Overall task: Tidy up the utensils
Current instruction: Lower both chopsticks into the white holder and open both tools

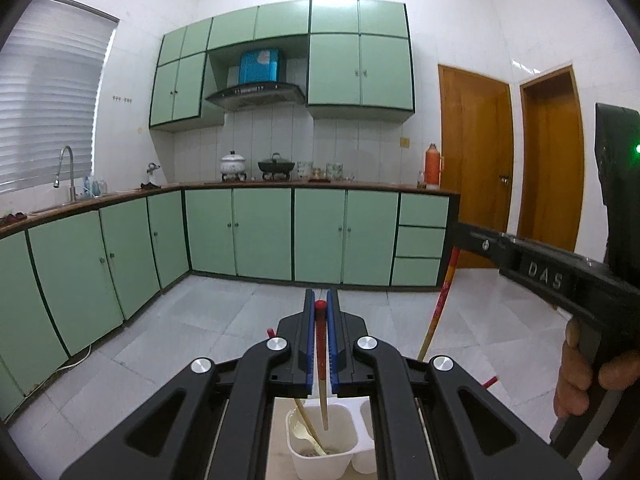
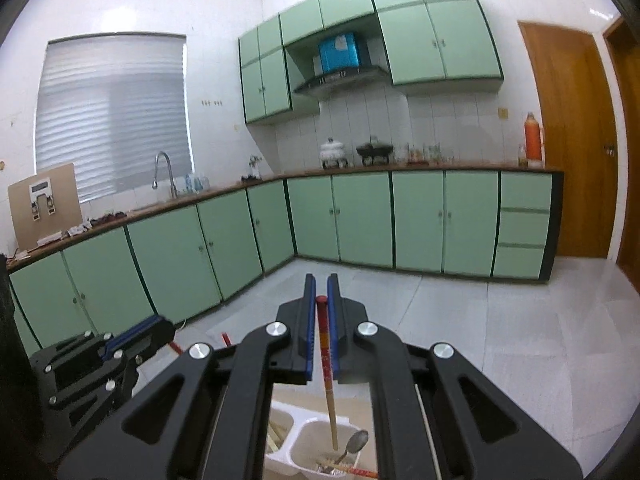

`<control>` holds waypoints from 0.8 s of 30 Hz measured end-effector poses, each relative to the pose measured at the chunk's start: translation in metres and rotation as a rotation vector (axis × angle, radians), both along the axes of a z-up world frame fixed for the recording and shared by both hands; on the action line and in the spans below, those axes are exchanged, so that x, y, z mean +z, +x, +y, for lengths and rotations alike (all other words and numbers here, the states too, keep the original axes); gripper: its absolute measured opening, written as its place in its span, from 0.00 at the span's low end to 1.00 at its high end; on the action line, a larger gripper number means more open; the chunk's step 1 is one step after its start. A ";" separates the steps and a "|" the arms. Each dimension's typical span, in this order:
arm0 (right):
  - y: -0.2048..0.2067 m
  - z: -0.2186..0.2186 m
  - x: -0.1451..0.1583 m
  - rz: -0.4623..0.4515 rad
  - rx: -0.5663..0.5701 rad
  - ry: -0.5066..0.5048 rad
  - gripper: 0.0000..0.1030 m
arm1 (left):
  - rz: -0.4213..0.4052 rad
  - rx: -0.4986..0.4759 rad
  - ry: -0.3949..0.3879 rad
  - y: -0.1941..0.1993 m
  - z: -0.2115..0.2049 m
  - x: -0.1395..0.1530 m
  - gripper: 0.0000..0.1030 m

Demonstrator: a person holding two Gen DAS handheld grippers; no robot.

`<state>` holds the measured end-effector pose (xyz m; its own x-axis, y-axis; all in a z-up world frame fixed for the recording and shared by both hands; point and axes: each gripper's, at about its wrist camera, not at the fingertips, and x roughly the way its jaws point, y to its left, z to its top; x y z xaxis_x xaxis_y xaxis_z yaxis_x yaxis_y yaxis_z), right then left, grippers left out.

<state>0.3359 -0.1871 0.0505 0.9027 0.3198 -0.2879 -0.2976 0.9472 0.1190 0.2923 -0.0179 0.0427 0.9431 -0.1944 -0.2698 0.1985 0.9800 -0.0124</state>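
My left gripper (image 1: 320, 300) is shut on a red-topped chopstick (image 1: 321, 364) that hangs upright, its tip inside the left compartment of a white utensil holder (image 1: 298, 454). A pale plastic fork (image 1: 306, 434) and another chopstick lie in that compartment. My right gripper (image 2: 321, 286) is shut on a second red-topped chopstick (image 2: 327, 368), its tip inside the right compartment (image 2: 298, 460), which holds a metal spoon (image 2: 354, 442) and other utensils. The right gripper also shows in the left wrist view (image 1: 464, 230), and the left gripper shows in the right wrist view (image 2: 160, 326).
The holder stands on a pale surface (image 1: 280, 456) below both grippers. Beyond is a tiled floor (image 1: 240, 320), green cabinets (image 1: 260, 232), a counter with pots (image 1: 276, 164), a sink tap (image 1: 68, 172) and wooden doors (image 1: 476, 160).
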 end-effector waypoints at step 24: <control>-0.077 -0.024 -0.033 -0.001 -0.076 0.041 0.61 | -0.016 0.049 -0.015 -0.050 0.014 -0.006 0.50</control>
<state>0.2584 -0.2113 0.0177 0.9252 0.2614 -0.2752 -0.2247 0.9615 0.1579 0.2421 -0.0038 0.0367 0.9559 -0.1516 -0.2517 0.1502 0.9883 -0.0248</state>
